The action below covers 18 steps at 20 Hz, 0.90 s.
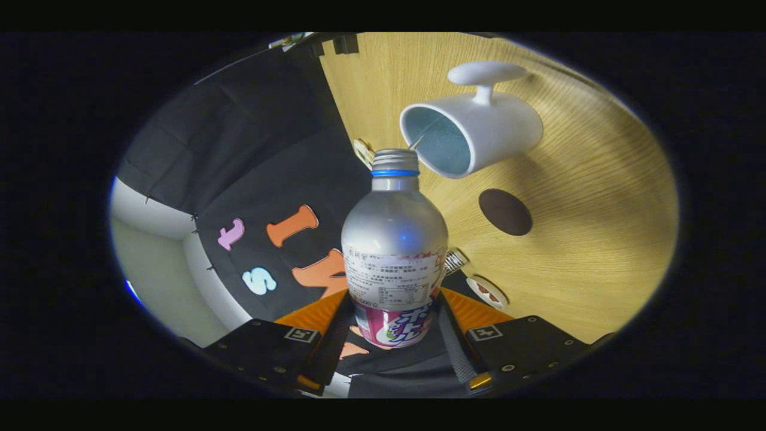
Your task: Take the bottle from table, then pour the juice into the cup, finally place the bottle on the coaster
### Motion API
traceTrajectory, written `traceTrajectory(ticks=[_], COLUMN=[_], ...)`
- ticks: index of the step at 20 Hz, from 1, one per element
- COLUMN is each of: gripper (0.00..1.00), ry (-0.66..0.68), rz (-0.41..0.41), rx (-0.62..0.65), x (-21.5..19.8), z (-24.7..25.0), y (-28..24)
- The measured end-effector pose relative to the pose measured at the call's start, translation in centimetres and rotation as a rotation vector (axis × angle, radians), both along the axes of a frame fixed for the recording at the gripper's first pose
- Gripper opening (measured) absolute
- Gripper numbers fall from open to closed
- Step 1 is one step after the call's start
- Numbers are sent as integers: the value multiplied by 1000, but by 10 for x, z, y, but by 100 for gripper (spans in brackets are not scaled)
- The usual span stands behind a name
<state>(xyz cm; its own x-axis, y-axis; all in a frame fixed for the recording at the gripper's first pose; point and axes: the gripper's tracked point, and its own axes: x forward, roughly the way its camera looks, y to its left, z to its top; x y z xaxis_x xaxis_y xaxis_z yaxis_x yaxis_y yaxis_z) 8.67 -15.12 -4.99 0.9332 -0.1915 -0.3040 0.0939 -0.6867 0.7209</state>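
1. The tool (395, 326) sits at the bottom centre of the frame, its two fingers closed narrowly on the bottle (394, 239), one pressing on each side of the lower body near the coloured label band.
2. The bottle runs straight up the middle of the frame from between the fingers. It has a silver body, a printed white label low down, a blue ring on the neck, and a threaded silver mouth at the top (no cap on it).
3. The whole scene is rolled: the wooden bench (598, 239) fills the right side of the frame like a wall, so the bottle is tipped far over relative to the bench.
4. The cup (479, 134), white outside and pale blue inside, is at the upper right of centre, standing on the bench with its handle toward the top of the frame. Its open mouth faces the bottle.
5. The bottle's mouth is just beside the cup's rim, at its lower left edge. Whether the two touch I cannot tell.
6. A thin pale streak shows between the bottle mouth and the cup rim; what it is cannot be told.
7. The coaster (505, 212), a dark brown disc, lies flat on the bench below the cup, right of the bottle's shoulder, apart from both.
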Motion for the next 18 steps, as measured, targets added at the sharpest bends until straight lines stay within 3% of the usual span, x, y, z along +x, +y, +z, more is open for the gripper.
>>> traceTrajectory(ticks=[18], gripper=[76], ry=[-20], rz=[-34], rx=[70], x=[-3], z=[4], y=[-10])
